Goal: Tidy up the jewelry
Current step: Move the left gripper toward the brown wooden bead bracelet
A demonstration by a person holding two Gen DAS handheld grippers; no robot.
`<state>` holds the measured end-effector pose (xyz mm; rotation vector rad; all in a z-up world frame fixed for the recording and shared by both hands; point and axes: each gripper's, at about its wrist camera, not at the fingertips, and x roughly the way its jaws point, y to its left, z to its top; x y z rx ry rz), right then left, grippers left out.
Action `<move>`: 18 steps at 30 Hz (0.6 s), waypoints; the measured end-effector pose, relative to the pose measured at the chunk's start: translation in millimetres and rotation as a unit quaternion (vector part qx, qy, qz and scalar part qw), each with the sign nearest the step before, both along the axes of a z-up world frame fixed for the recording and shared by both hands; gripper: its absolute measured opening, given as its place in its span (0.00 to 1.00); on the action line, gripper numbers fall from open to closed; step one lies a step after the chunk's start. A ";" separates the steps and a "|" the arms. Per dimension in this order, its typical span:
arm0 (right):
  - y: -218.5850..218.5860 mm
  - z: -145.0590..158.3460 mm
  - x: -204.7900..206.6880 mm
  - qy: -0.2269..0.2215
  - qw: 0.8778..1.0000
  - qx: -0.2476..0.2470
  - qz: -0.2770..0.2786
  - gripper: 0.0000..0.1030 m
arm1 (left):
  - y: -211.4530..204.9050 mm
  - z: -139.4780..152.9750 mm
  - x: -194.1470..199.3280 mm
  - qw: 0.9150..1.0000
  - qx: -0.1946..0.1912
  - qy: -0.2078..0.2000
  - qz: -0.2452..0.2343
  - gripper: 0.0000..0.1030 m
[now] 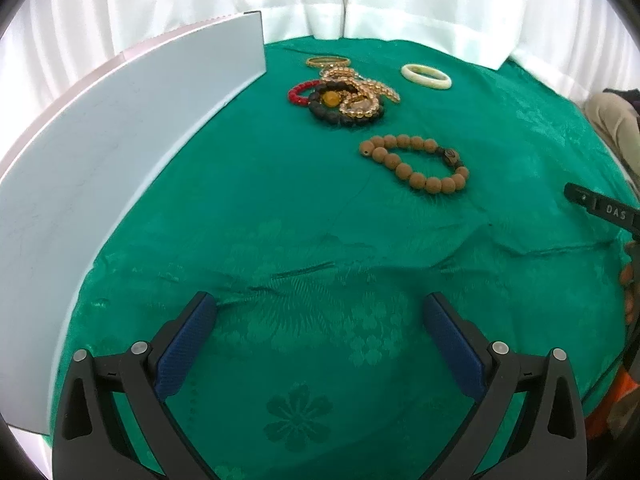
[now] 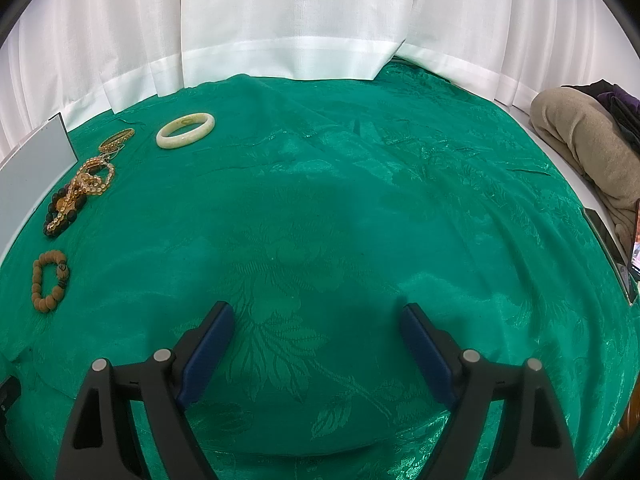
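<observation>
Left gripper (image 1: 320,312) over green cloth (image 1: 280,208), jaws spread wide, nothing between blue pads (image 1: 188,344). Right gripper (image 2: 318,322) likewise released, jaws wide apart, empty, above bare cloth with woven flower pattern. Ahead of left gripper and slightly right: brown bead bracelet (image 1: 416,164) lying flat as a closed loop, apart from everything else. Farther back: tangled pile of bracelets (image 1: 344,98), black beads, red beads and gold-coloured strands overlapping, one amber bead in the middle. Thin gold bangle (image 1: 327,61) at far edge of pile; contact with pile not resolvable. White bangle (image 1: 426,76) right of pile, separate, flat on cloth. Pale blue-grey box (image 1: 120,152) along left side of cloth, long wall facing the jewelry. In right wrist view all jewelry far to the left, well apart from the right gripper. White curtain (image 2: 280,20) behind the table. Folded beige fabric (image 2: 580,144) at right edge, off the cloth. Tip of right gripper visible at right edge of left wrist view.
</observation>
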<state>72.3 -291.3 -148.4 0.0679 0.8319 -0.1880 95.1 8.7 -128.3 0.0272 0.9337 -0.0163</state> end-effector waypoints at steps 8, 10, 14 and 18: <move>0.3 -0.3 -0.4 -0.001 1.000 0.003 0.000 0.85 | 0.0 0.7 2.5 1.000 0.001 0.015 -0.009 1.00; 0.1 -0.3 -0.4 -0.001 1.000 0.003 0.000 0.85 | -0.4 0.6 2.7 1.000 0.002 0.015 -0.011 1.00; -0.1 -0.3 -0.4 -0.001 1.000 0.003 0.001 0.85 | -0.5 0.4 4.6 1.000 0.002 0.022 -0.014 1.00; 0.4 -0.3 -0.4 -0.001 1.000 0.004 0.001 0.85 | 0.0 1.1 7.3 0.999 0.001 0.030 -0.017 1.00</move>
